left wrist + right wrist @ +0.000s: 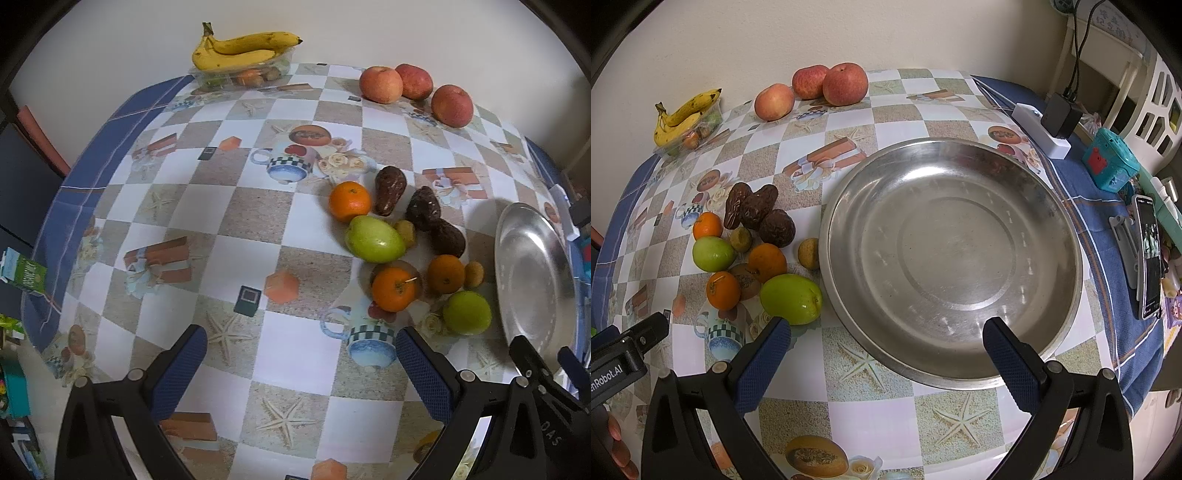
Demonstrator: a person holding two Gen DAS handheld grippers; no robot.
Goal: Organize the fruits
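The surface is covered by a checked cloth printed with starfish, cups and gift boxes, and a blue border is seen along its edges. Behind the surface a plain cream wall is found, evenly lit. To the right of the surface a white piece of furniture with openings is placed. On the blue border at the right of the surface, a white power strip, a teal box and a phone are kept.
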